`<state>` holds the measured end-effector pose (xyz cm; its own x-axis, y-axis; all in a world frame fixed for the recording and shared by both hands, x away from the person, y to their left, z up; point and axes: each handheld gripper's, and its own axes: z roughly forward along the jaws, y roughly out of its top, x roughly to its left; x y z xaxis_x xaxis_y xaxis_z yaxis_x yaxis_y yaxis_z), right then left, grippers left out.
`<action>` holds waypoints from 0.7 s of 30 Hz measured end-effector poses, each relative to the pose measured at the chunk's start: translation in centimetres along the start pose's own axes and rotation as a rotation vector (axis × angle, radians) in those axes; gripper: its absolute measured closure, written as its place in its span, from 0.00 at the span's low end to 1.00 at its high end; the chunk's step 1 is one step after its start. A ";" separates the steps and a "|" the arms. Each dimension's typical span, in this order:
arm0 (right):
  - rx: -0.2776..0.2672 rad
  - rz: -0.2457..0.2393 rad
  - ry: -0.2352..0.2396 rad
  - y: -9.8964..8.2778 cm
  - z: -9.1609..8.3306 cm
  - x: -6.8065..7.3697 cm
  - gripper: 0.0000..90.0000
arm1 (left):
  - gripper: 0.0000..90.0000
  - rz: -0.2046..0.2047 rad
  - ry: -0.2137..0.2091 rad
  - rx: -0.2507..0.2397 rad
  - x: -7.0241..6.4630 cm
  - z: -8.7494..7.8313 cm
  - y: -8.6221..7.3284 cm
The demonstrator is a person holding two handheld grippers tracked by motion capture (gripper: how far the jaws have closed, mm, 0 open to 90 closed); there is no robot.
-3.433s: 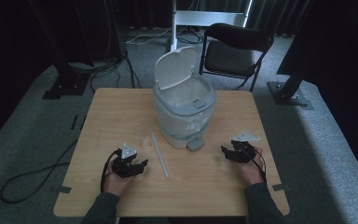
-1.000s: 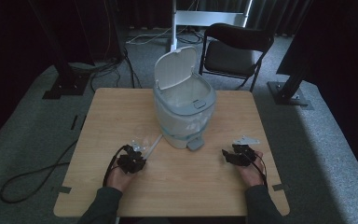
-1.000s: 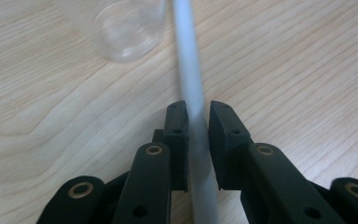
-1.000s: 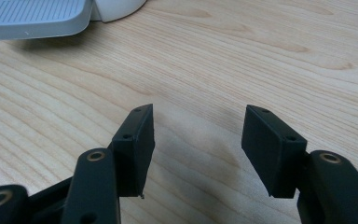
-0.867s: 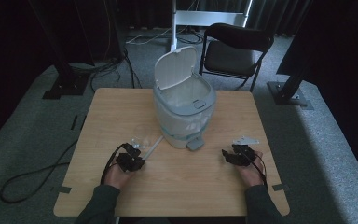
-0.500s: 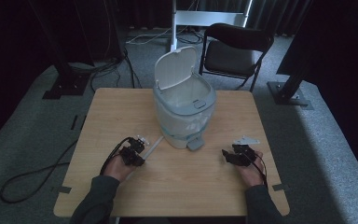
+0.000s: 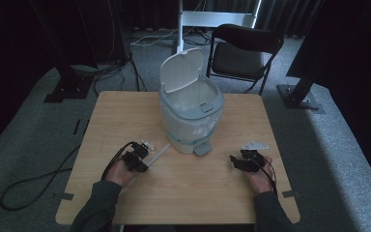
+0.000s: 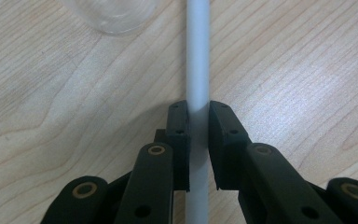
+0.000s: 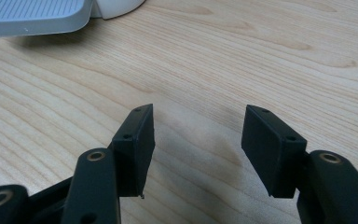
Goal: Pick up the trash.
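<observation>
A thin white tube (image 8: 198,56) runs straight up between my left gripper's (image 8: 198,109) jaws, and both pads press on its sides. Those jaws have just been closing with the tube between them. In the high view my left gripper (image 7: 137,155) is at the front left of the table, and the tube (image 7: 160,152) slants from it toward the bin. A white pedal bin (image 7: 191,113) stands mid-table with its lid (image 7: 181,70) raised. My right gripper (image 7: 236,162) rests at the front right; its jaws (image 9: 196,121) stand open over bare wood.
The bin's grey pedal (image 7: 202,149) sticks out toward me, and it appears in the right gripper view (image 9: 32,16) at the top left. A pale rounded edge (image 8: 114,14) lies ahead of the left gripper. The wooden table (image 7: 183,193) ends near my forearms. A black chair (image 7: 244,48) stands behind it.
The tube first lay loose on the table beside the bin, with my left gripper apart from it. Now my left gripper grips the tube, having shifted slightly up and right. The right hand has stayed still.
</observation>
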<state>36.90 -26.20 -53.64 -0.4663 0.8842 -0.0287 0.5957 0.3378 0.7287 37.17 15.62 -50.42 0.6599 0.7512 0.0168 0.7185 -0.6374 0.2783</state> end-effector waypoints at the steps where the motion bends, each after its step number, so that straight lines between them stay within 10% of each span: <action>1: 0.000 0.000 0.000 0.0 0.0 0.0 0.48 | 0.88 0.005 0.003 -0.001 -0.1 0.0 0.0; 21: 0.000 0.005 0.000 0.0 0.0 -0.1 0.49 | 0.88 -0.030 -0.067 -0.190 -0.3 -1.2 -3.5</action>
<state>36.90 -26.26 -53.62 -0.4636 0.8857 -0.0252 0.5976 0.3335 0.7291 34.14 17.85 -50.22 0.6562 0.7525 -0.0563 0.6880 -0.5660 0.4542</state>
